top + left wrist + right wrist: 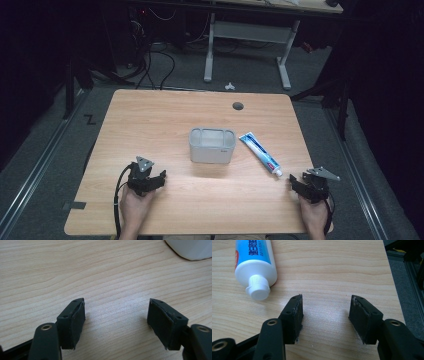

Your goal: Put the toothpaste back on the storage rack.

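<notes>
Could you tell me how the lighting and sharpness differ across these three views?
High view: table lit with a bright patch at the front, surroundings dark, picture soft. Left gripper view: glare on the wood, container corner washed out. Right gripper view: toothpaste tube sharp, glare between the jaws.

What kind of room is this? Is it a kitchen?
Not a kitchen. It looks like a lab or workshop: a wooden table stands on grey carpet, tangled cables run along the dark floor behind it, and a white-legged desk stands at the back.
</notes>
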`<action>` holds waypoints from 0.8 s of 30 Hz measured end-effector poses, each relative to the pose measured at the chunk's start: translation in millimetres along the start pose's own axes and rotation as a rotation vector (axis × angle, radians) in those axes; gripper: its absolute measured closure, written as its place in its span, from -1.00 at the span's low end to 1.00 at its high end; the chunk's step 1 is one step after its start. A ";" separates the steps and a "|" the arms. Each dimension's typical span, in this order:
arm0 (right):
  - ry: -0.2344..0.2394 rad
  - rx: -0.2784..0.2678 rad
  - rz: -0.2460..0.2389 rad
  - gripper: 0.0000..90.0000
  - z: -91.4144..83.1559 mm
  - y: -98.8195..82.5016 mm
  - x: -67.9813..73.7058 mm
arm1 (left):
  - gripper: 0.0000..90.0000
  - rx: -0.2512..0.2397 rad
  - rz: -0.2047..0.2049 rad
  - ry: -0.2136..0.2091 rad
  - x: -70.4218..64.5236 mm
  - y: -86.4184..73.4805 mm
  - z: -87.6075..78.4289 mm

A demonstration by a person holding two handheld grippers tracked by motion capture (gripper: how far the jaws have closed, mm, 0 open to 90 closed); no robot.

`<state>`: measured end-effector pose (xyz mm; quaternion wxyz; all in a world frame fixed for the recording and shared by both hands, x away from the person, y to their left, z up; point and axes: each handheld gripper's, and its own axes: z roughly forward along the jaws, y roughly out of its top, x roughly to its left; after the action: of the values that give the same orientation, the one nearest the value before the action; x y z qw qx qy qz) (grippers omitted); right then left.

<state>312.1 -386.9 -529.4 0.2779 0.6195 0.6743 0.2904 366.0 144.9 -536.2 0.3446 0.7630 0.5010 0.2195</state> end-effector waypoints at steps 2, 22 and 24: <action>-0.001 0.000 0.000 -0.01 0.2 0.2 -0.2 | -0.30 0.000 -0.001 0.000 0.1 0.0 0.0; -0.003 0.005 0.004 -0.14 0.9 0.9 0.6 | -0.30 0.000 -0.006 0.003 0.5 -0.1 -0.3; -0.004 0.010 0.014 -0.09 -0.3 0.7 0.2 | -0.31 0.000 -0.006 0.002 0.6 -0.1 -0.4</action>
<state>312.3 -386.7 -528.7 0.2741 0.6262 0.6708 0.2877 366.0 145.6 -536.1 0.3448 0.7614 0.5034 0.2190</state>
